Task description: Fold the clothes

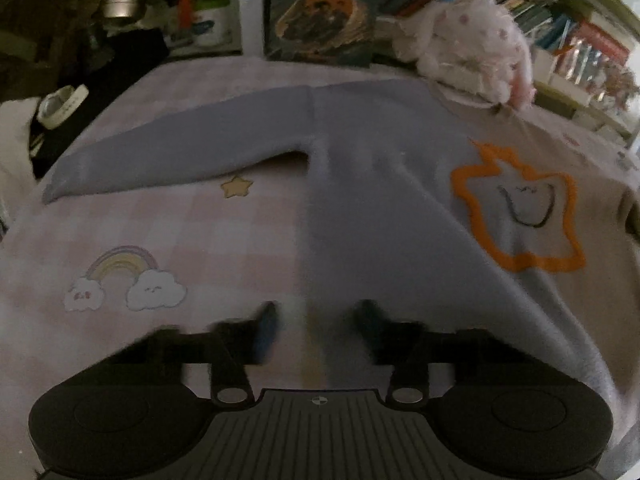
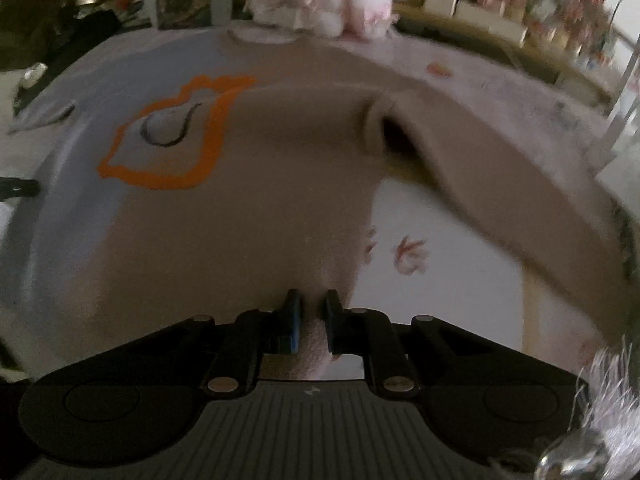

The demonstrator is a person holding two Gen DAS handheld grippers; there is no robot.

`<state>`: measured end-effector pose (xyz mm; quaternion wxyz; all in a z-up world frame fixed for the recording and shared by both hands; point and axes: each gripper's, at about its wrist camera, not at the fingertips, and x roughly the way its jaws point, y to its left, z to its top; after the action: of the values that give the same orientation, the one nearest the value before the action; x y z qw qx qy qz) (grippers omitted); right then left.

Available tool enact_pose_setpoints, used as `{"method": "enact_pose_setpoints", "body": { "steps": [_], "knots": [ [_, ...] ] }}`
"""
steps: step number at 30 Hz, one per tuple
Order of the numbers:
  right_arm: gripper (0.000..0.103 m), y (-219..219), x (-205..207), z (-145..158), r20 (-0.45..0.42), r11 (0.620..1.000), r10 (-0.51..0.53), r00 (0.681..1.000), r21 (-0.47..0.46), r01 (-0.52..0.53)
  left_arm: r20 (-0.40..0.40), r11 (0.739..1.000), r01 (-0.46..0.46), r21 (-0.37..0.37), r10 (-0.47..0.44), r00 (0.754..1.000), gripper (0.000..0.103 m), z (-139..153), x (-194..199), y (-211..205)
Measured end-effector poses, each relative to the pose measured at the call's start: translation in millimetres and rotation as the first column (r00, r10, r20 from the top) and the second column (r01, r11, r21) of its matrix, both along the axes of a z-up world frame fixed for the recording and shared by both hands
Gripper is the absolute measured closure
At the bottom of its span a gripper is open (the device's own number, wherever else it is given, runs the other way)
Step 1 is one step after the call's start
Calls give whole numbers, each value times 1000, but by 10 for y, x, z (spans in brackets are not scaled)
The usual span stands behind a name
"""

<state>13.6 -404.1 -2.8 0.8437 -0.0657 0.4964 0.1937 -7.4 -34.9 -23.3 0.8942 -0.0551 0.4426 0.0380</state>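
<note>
Showing no legible writing, sweatshirt (image 2: pixel 208 216) in right tool (image 2: pixel 311 312).

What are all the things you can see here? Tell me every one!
sweatshirt: one, half blue-grey and half beige, with an orange star-shaped outline and a smile on the chest; spread flat on the bed, one sleeve lying out to the left.
bedsheet: one, pale pink checks with a rainbow, clouds and a yellow star; under the sweatshirt.
plush toy: one, white and pink, fluffy; at the far end of the bed.
poster: one, dark with an orange shape; upright behind the bed.
books: many, mixed colours; on shelves at the far right.
left gripper: one, black; blurred, at the sweatshirt's hem, fingers apart.
right gripper: one, black; fingers pinching the beige hem.
</note>
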Motion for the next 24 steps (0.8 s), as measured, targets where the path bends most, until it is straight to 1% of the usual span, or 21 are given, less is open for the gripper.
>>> {"method": "enact_pose_setpoints", "body": {
  "steps": [1,2,3,4,9,11,14,15,18,20,22,24],
  "knots": [
    [91,11,-45,16,-35,999,23,999,31,-22,-3,1000,-6,-13,6,1000,94,6,0,16],
    [91,24,-100,26,-61,997,51,997,58,-47,-7,1000,-5,-7,5,1000,99,13,-4,19],
    [91,36,-153,32,-67,996,66,996,62,-62,-11,1000,-4,1,4,1000,99,18,-8,21],
    [91,46,-203,36,-70,995,77,995,64,-72,-11,1000,0,9,0,1000,99,17,-14,27],
    [92,66,-306,26,-33,998,29,999,62,-27,-17,999,22,34,-22,1000,99,23,-28,46],
    [92,109,-310,17,-8,999,34,999,41,-33,-22,998,34,49,-33,999,99,27,-43,50],
    [92,181,-294,-4,39,999,52,998,1,-53,-14,999,11,47,-11,1000,99,14,-142,99],
    [92,217,-280,-22,70,997,72,995,-24,-70,-10,999,-2,43,3,1000,99,10,-171,110],
    [92,341,-166,-87,173,985,146,974,-113,-128,0,999,-35,28,35,999,99,2,-172,114],
    [92,381,-3,-119,208,981,158,965,-141,-130,12,999,-43,18,43,999,99,-12,-101,106],
    [97,394,183,-150,215,989,114,970,-122,-89,21,999,-29,22,28,999,99,-29,8,72],
    [98,393,340,-163,220,992,74,973,-120,-48,28,1000,-13,29,12,1000,99,-39,107,42]
  ]
}}
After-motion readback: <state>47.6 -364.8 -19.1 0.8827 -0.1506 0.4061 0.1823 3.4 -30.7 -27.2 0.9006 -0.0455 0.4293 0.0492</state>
